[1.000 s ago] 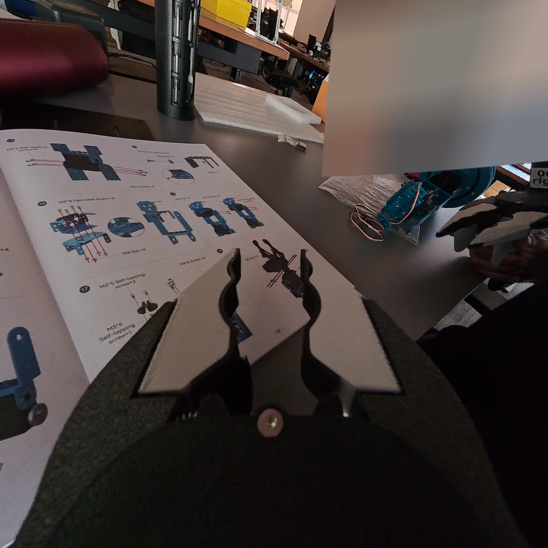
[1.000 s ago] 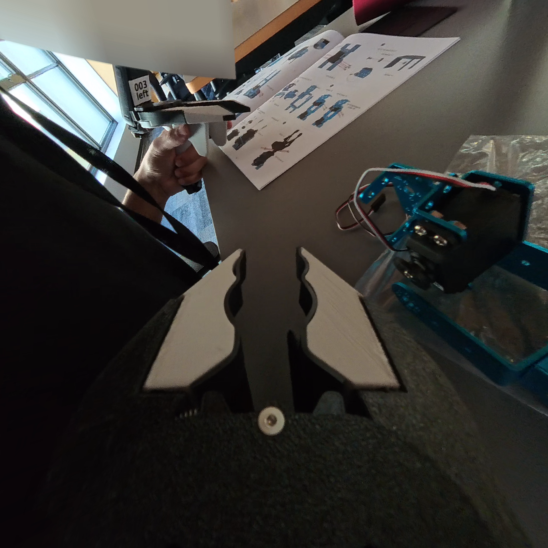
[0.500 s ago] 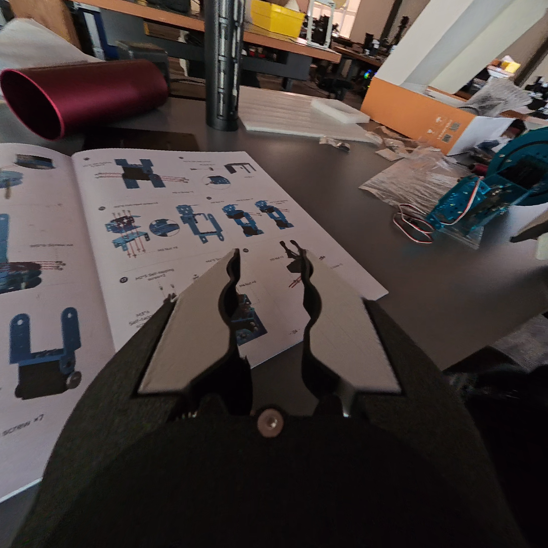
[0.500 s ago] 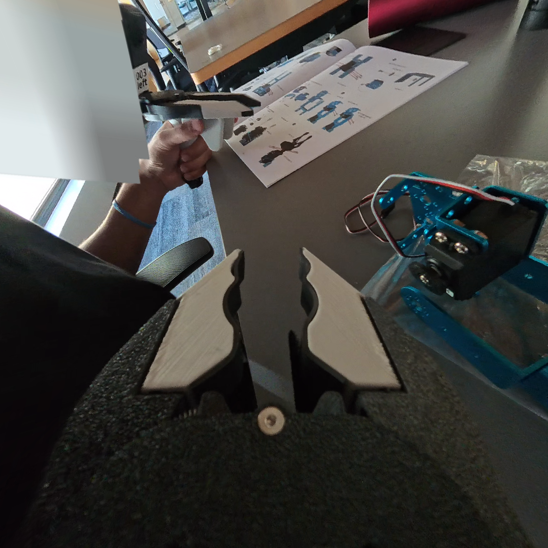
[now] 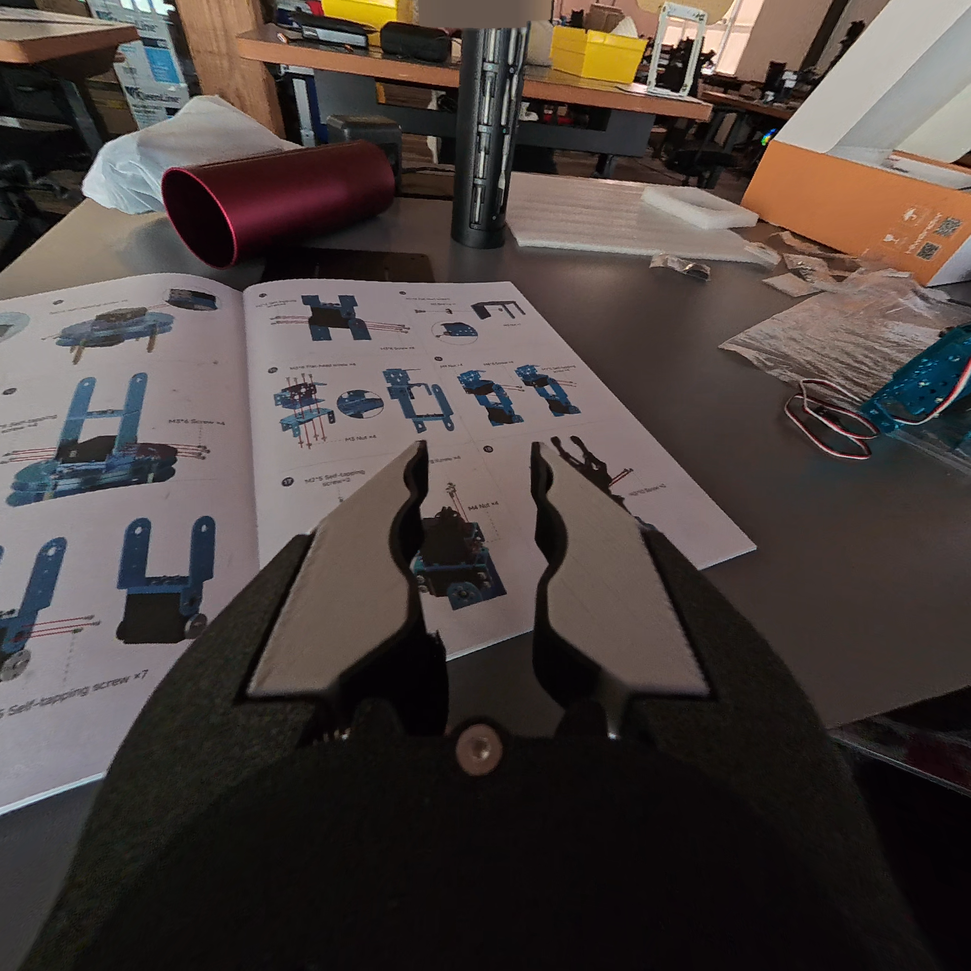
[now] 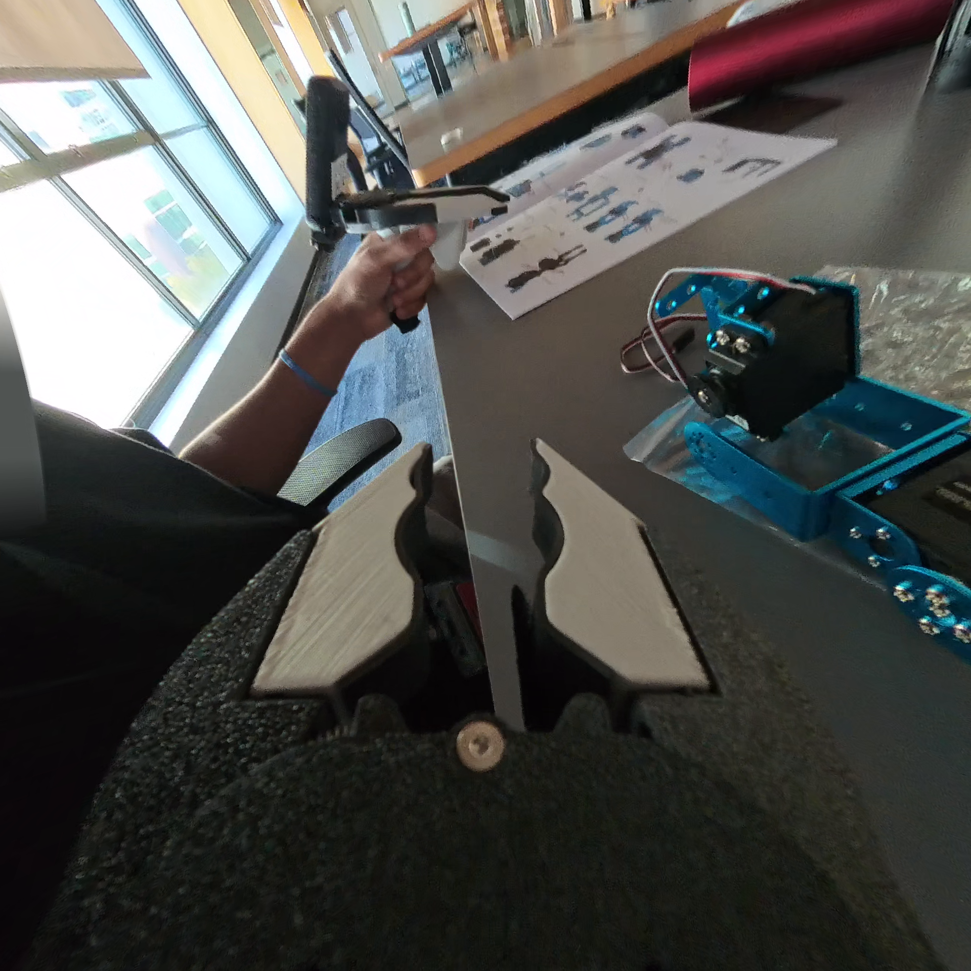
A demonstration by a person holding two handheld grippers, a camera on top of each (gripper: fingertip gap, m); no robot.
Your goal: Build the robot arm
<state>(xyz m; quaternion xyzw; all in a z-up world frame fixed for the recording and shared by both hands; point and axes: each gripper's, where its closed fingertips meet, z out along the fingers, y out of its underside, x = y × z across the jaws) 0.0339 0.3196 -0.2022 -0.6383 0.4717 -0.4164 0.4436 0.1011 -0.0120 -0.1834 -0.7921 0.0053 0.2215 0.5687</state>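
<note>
My left gripper (image 5: 477,457) is open and empty, held just above the near right corner of an open instruction booklet (image 5: 368,399) that lies flat on the grey table (image 5: 735,604). My right gripper (image 6: 481,457) is open and empty at the table's near edge (image 6: 457,473). To its right stands a blue metal bracket assembly with a black servo (image 6: 777,368) and red, white and black wires (image 6: 651,347), on a clear plastic bag. The same assembly shows at the right edge of the left wrist view (image 5: 925,389). The left gripper, held in a hand, shows in the right wrist view (image 6: 446,205) beside the booklet (image 6: 646,205).
A dark red metal tube (image 5: 278,199) lies behind the booklet, next to a black upright cylinder (image 5: 488,136). White foam sheets (image 5: 620,220), crumpled plastic bags (image 5: 851,326) and an orange and white box (image 5: 861,210) lie at the back right. A chair armrest (image 6: 341,462) sits beside the table edge. The gap from one gripper's tips to the other's is roughly 35 centimetres. My left tips are roughly 35 centimetres from the black upright cylinder (image 5: 488,136).
The left gripper has swung left and pulled back, so more of the booklet and the red tube show. The right gripper has shifted left to the table edge. Both jaws stay open.
</note>
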